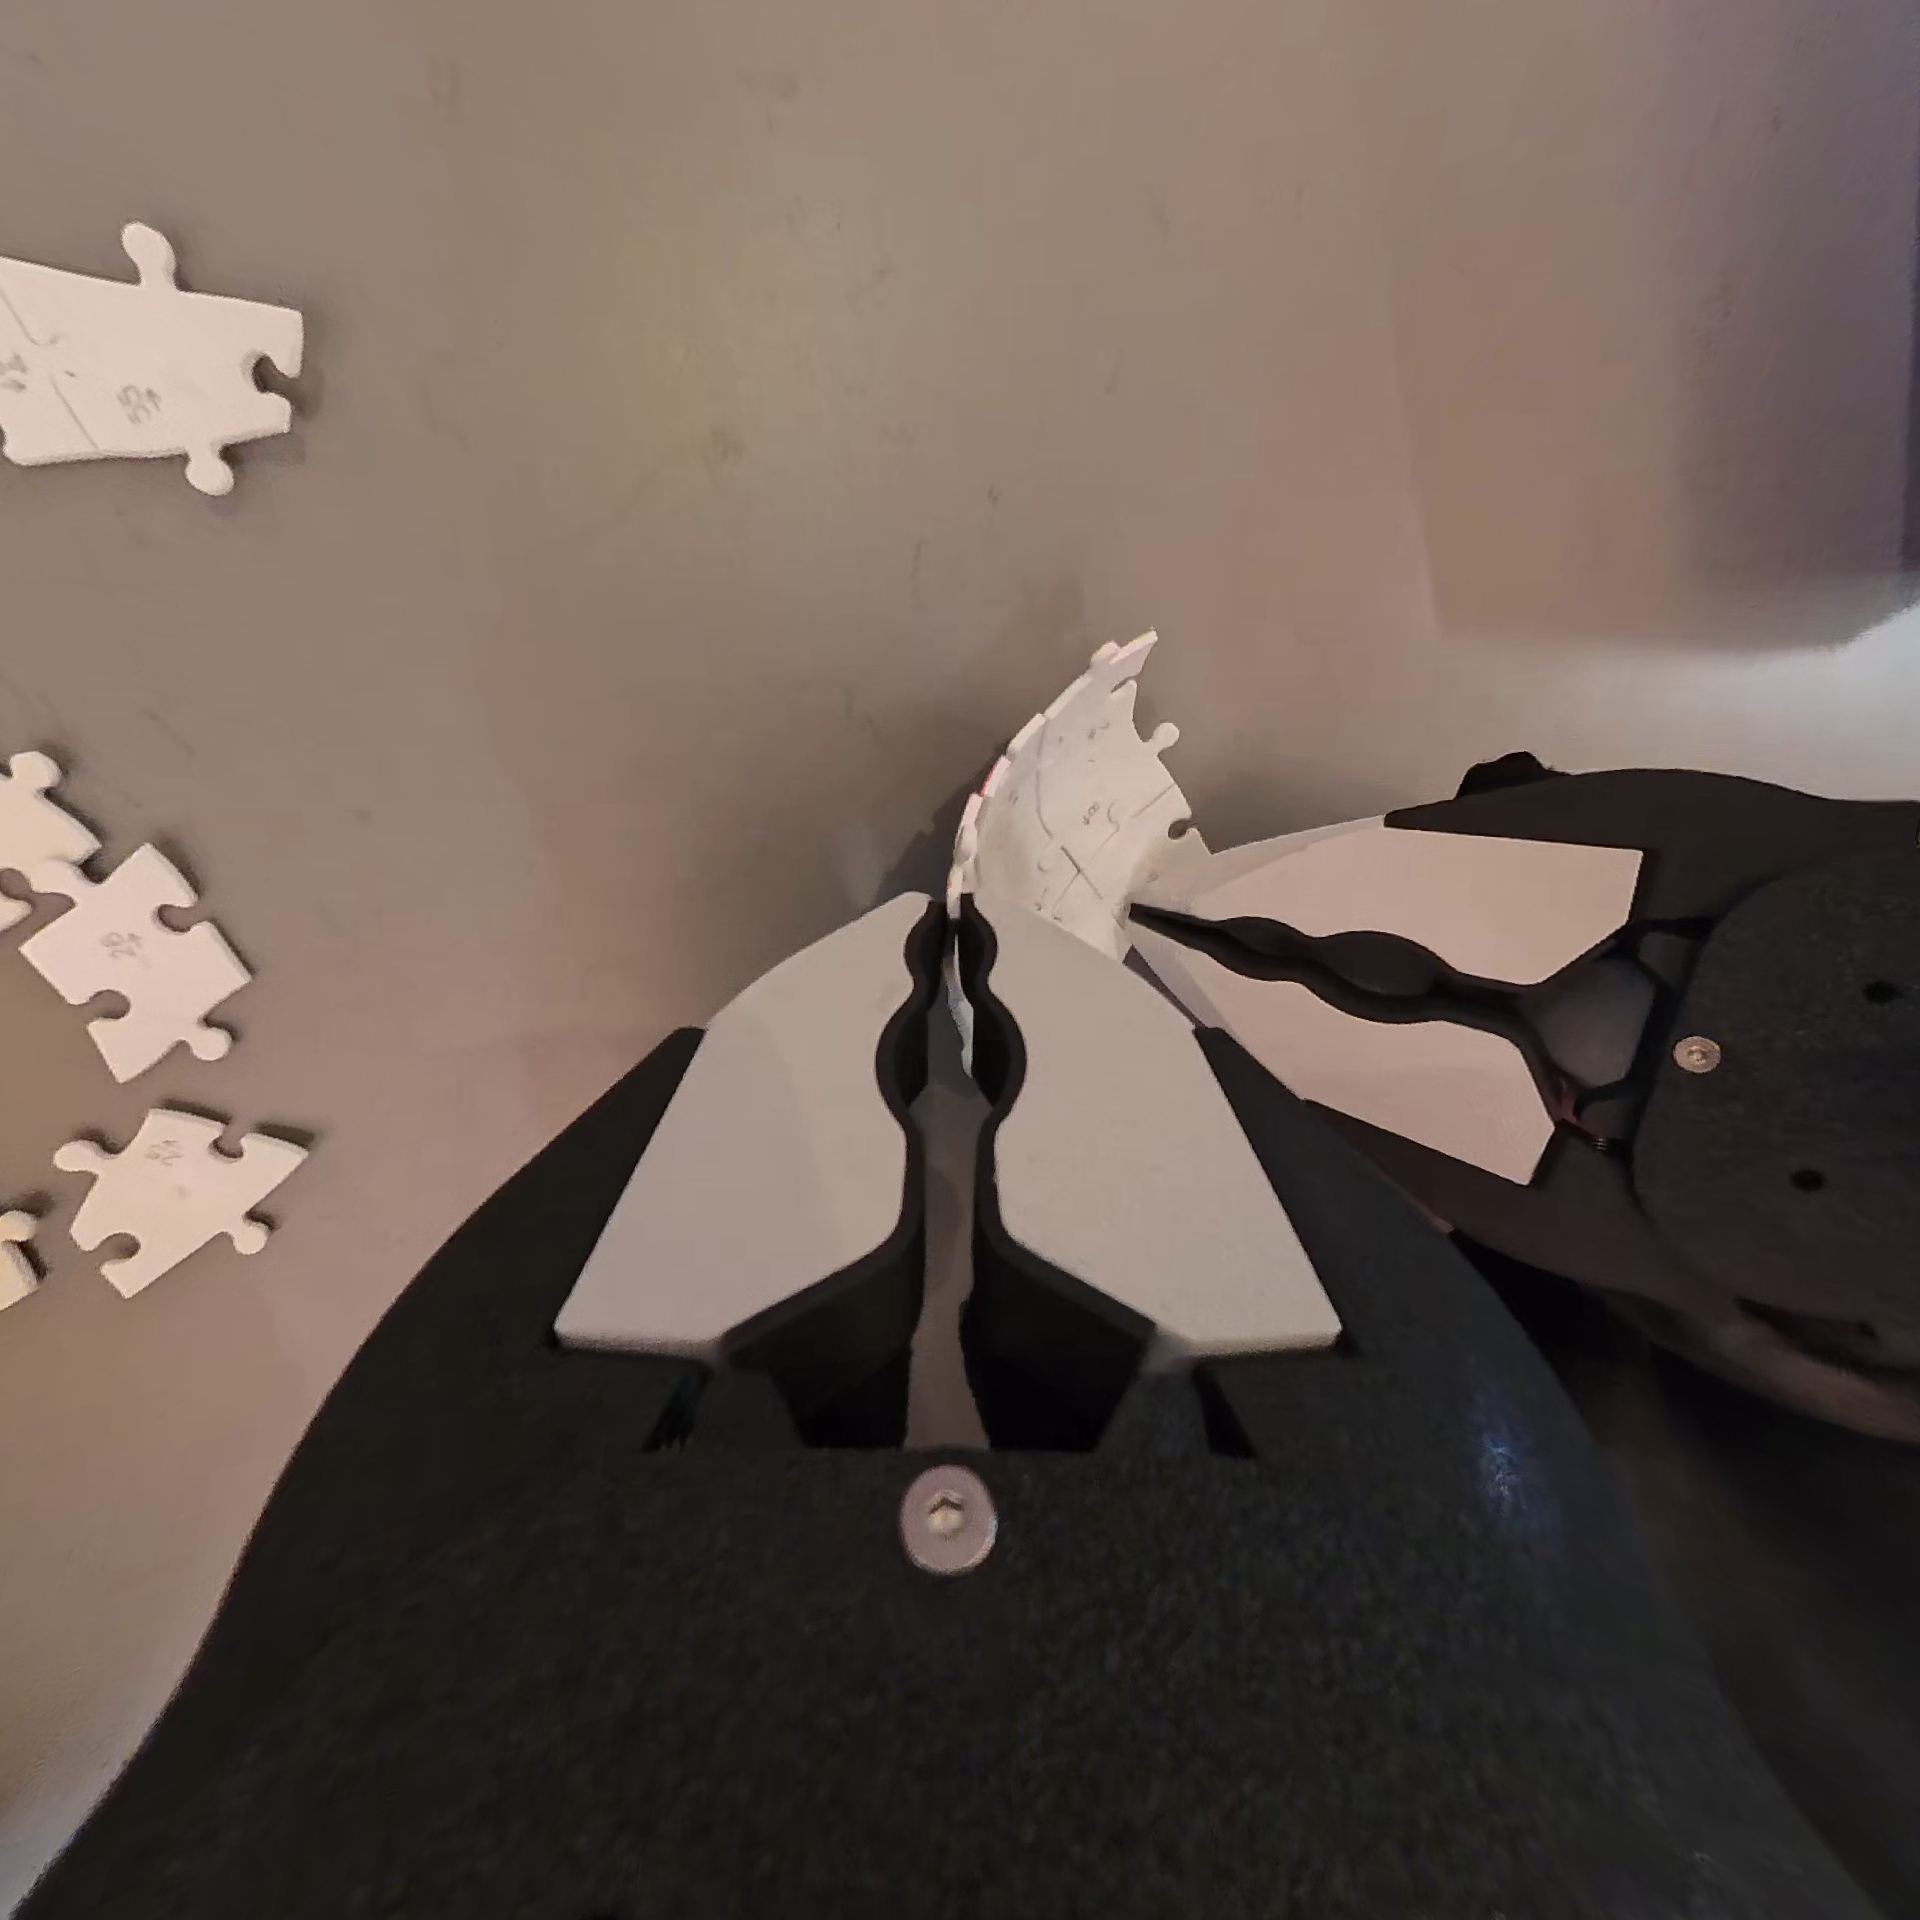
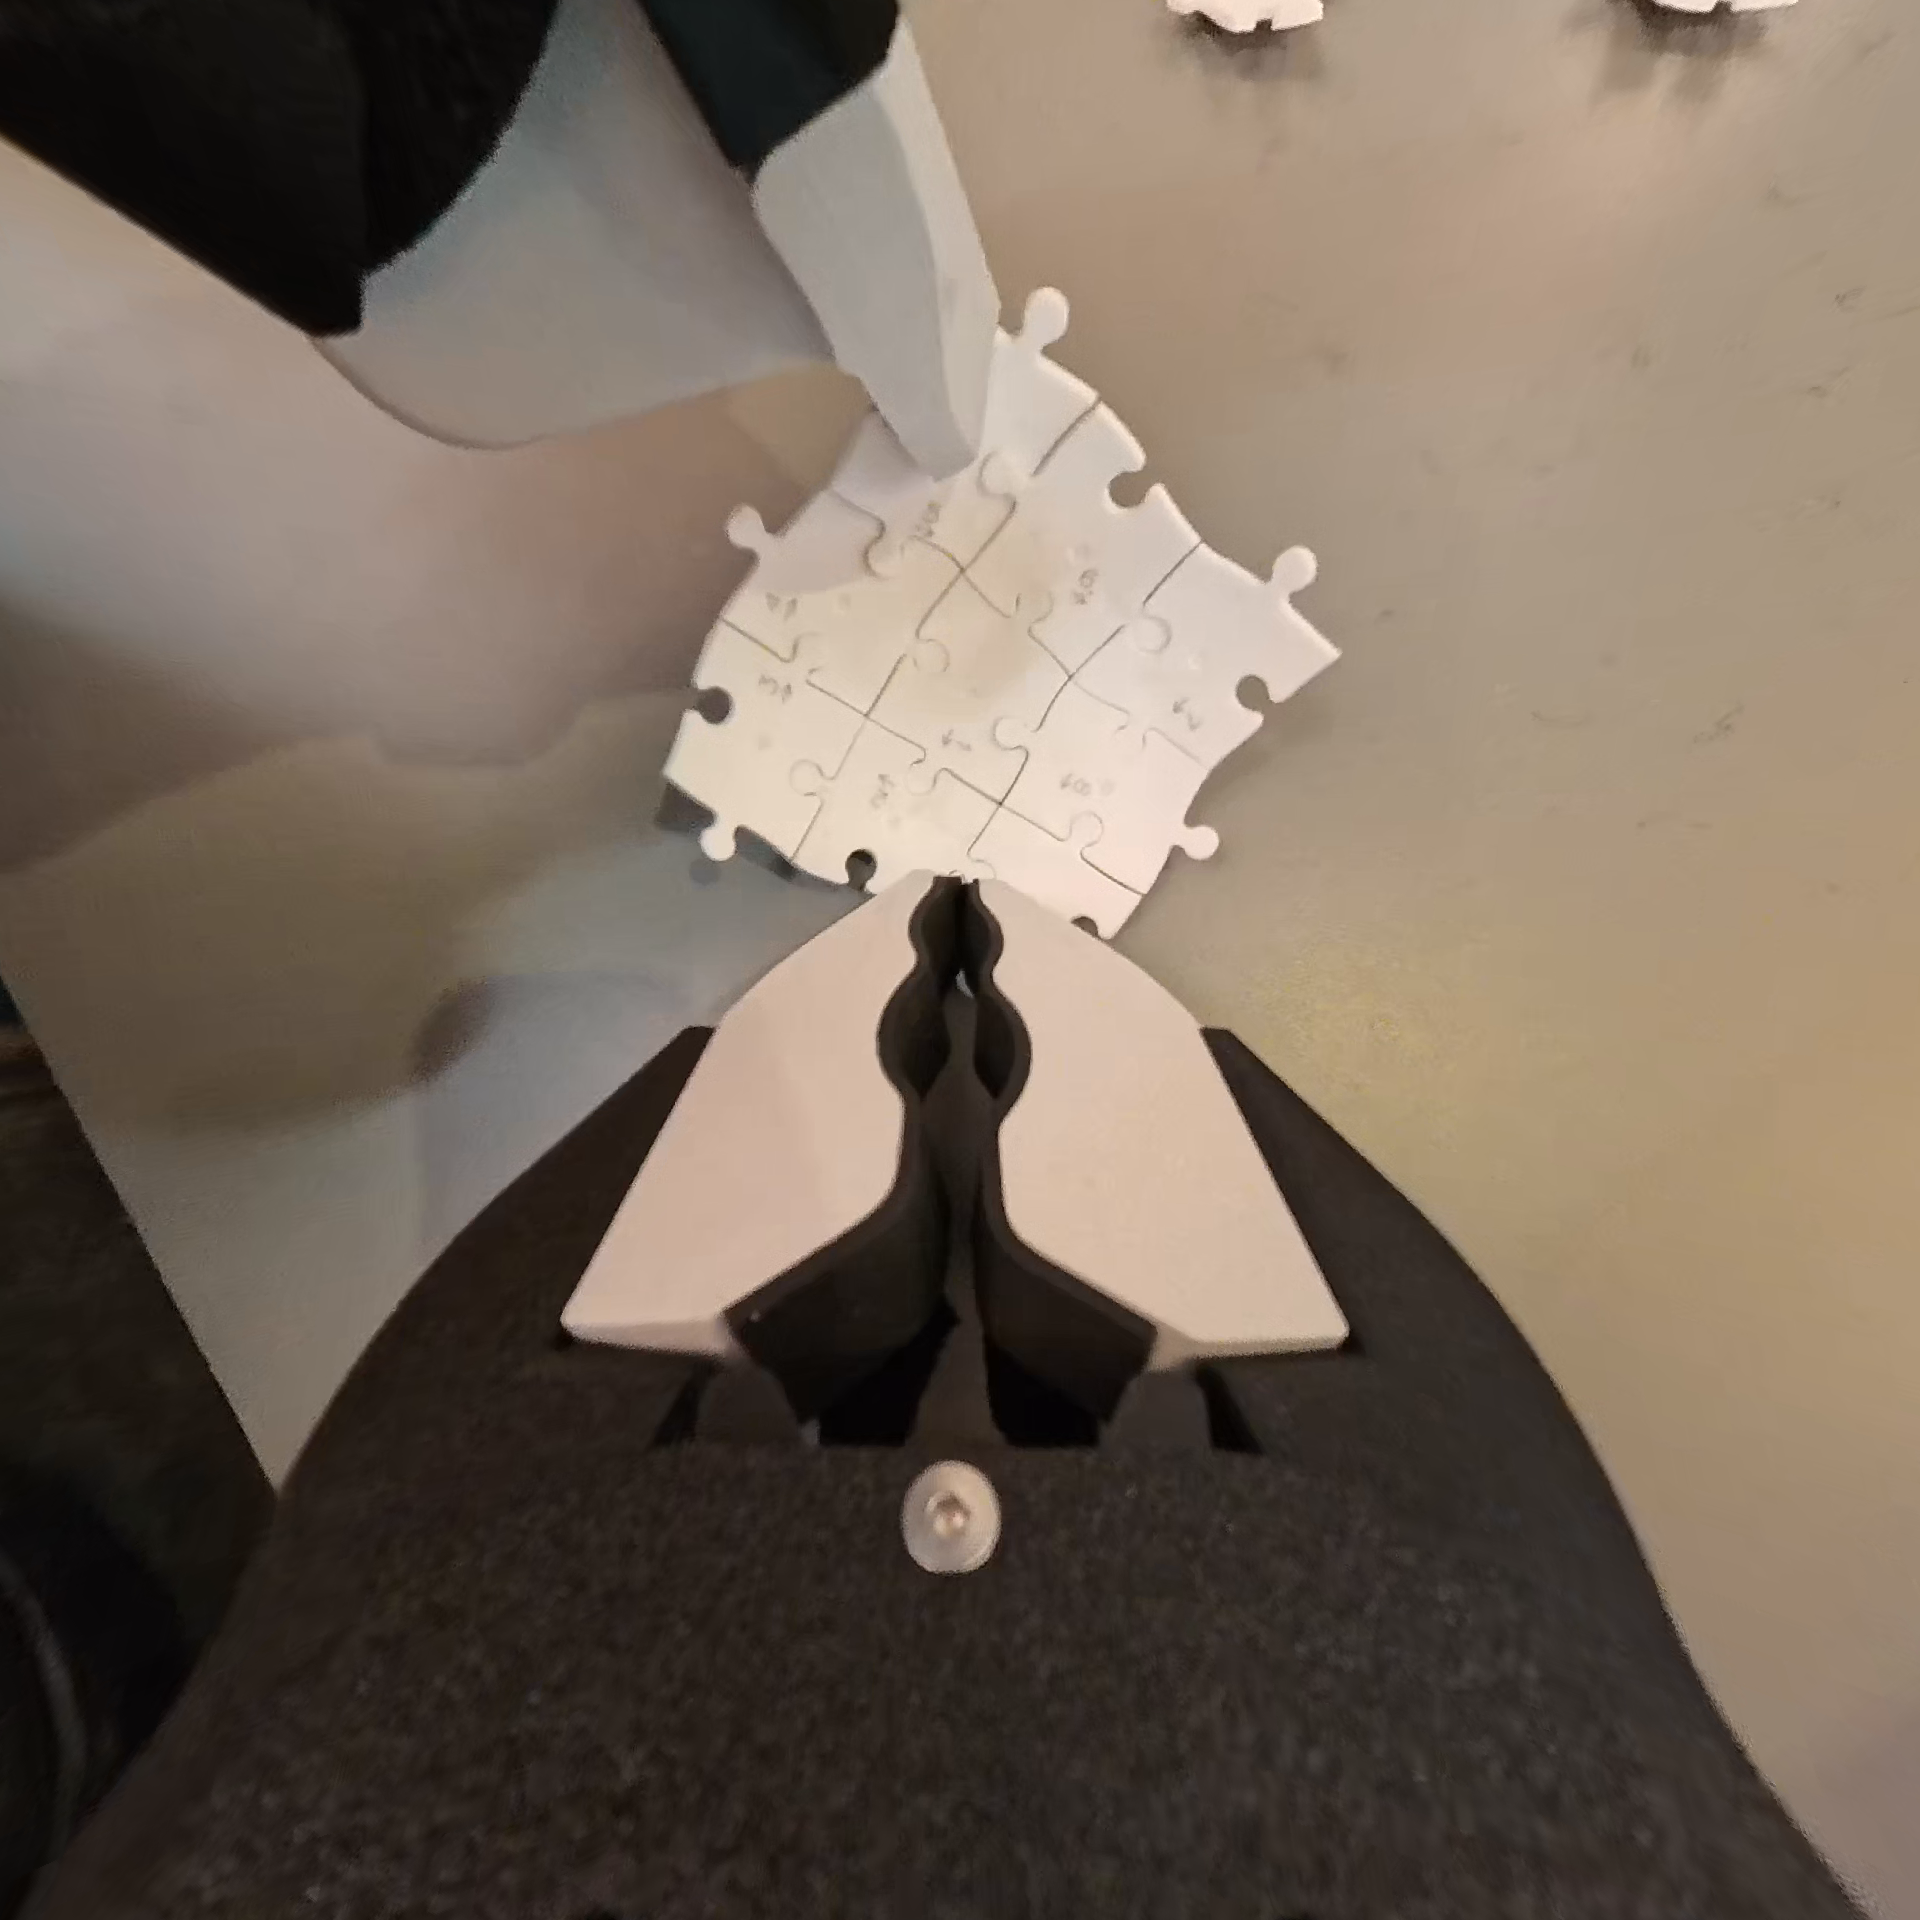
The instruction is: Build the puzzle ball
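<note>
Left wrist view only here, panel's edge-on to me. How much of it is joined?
Observer: The right wrist view shows its face. The joined panel is about a dozen interlocked white pieces, with no holes inside.
Operator: Where are the grips?
Observer: On opposite edges. The right gripper is shut on the near edge, and the left gripper pinches the far one.

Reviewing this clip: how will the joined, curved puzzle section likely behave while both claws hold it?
The joined puzzle section is thin and probably light. Its many interlocking seams could flex or pop apart under twisting. The left claw and right claw pinch only its edges, so it may pivot.
</note>
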The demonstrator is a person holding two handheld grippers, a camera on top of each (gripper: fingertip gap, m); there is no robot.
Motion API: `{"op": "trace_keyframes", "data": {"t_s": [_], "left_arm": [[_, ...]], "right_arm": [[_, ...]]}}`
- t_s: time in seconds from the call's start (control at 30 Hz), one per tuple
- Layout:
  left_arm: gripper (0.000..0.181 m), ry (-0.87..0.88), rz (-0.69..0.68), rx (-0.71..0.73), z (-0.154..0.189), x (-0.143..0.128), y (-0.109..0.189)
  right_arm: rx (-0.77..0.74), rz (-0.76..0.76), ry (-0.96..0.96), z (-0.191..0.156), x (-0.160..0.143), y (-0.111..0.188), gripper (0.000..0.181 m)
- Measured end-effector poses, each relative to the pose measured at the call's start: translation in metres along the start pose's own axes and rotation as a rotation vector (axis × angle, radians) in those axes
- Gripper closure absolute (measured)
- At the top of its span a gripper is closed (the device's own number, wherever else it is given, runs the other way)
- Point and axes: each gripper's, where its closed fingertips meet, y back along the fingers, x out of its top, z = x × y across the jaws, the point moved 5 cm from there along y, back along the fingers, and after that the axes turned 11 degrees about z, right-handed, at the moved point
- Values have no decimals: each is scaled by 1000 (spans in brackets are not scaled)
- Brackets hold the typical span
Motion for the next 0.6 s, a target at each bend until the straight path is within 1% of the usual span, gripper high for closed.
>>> {"op": "trace_keyframes", "data": {"t_s": [0.13, 0.2, 0.27, 0.33, 0.43, 0.53, 0.6], "left_arm": [[179, 15, 7, -25, -1, 0, -3], [179, 30, 17, -60, -5, -2, -6], [179, 59, 34, -121, -9, -2, -7], [180, 113, 64, -180, -16, -1, -7], [179, 181, 110, -285, -22, 2, -7], [179, 233, 151, -367, -26, 6, -8], [179, 250, 180, -383, -30, 8, -9]], "right_arm": [[27, 8, -21, 1, 2, 4, 181], [39, 109, -34, 5, 13, 21, 181], [25, 173, -83, 19, 16, 38, 181], [-18, 198, -113, 37, 8, 51, 181], [-62, 183, -157, 54, -8, 61, 181], [-69, 208, -185, 55, -16, 69, 181], [-78, 209, -173, 54, -19, 73, 181]]}}
